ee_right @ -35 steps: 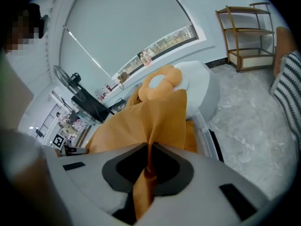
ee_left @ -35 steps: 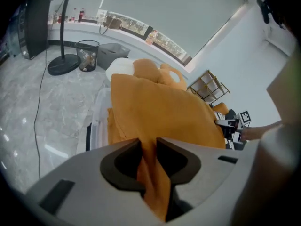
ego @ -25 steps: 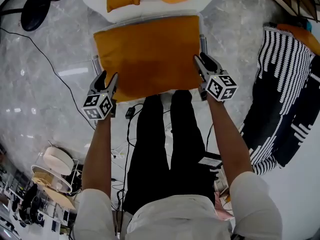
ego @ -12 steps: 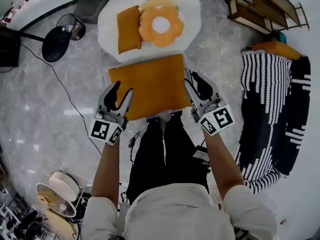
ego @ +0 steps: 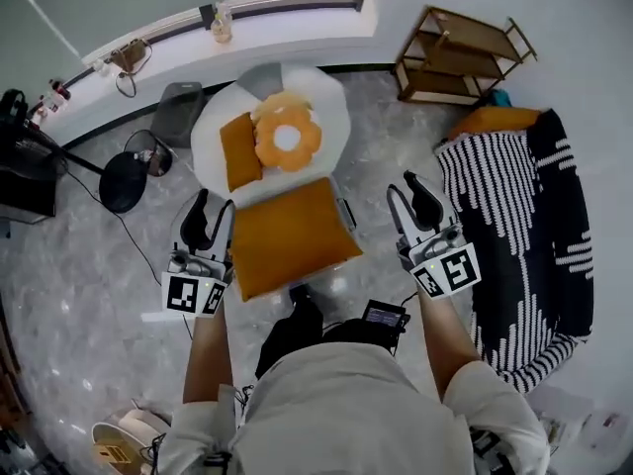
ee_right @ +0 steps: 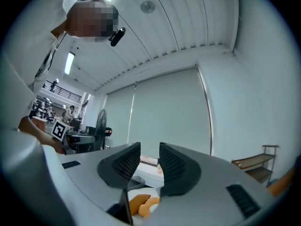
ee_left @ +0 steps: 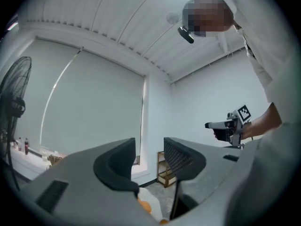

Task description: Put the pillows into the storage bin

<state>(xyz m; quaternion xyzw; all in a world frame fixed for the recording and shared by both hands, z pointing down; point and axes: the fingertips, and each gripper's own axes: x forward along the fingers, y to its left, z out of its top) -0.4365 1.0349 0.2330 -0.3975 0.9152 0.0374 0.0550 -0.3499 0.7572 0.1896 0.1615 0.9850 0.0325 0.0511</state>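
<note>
Pillow (ego: 289, 236): orange, just beside bin (ego: 326, 102).
My left gripper (ego: 212, 212): jaws just closing, narrow gap, empty.
My right gripper (ego: 406, 192): narrow gap, empty.

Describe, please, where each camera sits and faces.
Head view: on the head, down at the large pillow; arms, left gripper, right gripper show.
Left gripper view: on it, level along open, empty jaws, just narrowed, at a wall; right arm shows.
Right gripper view: likewise, along open, empty jaws at a blind; left arm shows.
All share the wooden shelf.
</note>
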